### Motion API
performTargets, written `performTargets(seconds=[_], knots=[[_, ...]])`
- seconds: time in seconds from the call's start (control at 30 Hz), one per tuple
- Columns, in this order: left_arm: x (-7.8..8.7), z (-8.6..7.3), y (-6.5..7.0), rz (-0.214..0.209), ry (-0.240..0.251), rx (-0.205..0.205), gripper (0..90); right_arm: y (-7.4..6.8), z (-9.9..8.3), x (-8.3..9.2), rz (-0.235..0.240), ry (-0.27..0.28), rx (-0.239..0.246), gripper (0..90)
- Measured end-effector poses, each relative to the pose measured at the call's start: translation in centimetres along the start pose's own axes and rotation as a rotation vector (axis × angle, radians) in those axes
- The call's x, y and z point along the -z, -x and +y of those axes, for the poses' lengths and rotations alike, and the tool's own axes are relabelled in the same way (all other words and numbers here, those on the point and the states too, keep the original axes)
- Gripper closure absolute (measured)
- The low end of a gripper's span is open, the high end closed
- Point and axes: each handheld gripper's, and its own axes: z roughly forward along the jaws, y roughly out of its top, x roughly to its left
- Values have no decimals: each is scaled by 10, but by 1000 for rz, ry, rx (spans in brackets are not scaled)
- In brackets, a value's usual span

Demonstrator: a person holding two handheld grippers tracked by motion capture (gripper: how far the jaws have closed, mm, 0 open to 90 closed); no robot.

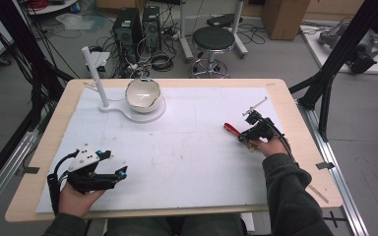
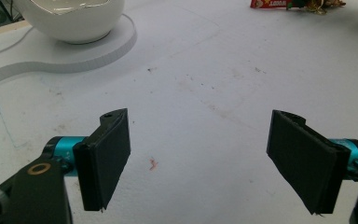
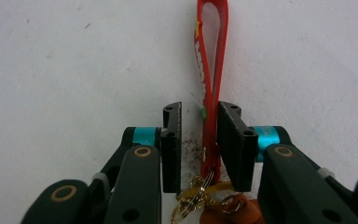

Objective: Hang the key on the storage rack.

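Note:
A red strap keychain lies on the white mat, with a gold ring and a brown charm at its near end. My right gripper straddles the strap with the jaws narrow. The strap lies against the right pad, and a small gap is left at the other pad. From the high view, the right gripper sits at the table's right with the red strap sticking out to its left. My left gripper rests at the front left. Its jaws stand wide open and empty.
A white bowl sits on a flat white base with an upright post at the back left. The bowl is far ahead of the left jaws. A stool and computer towers stand beyond the table.

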Motion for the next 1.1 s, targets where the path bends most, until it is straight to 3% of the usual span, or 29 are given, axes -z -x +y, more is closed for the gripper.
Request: performTargets(seconds=[0.23, 0.4, 0.77, 1.0, 1.1], knots=[[0, 0, 0, -5, -2, -5, 218, -5, 1, -2, -30, -32, 30, 735], [-1, 0, 0, -3, -2, -1, 218, -5, 4, -8, -56, -42, 22, 786], [0, 1, 0, -5, -1, -8, 218, -5, 6, -9, -53, -44, 7, 845], [0, 0, 0, -1, 3, -2, 218, -7, 6, 0, -45, 11, 28, 852], [0, 0, 0, -3, 2, -2, 218, -11, 6, 5, -18, 47, 23, 853]])
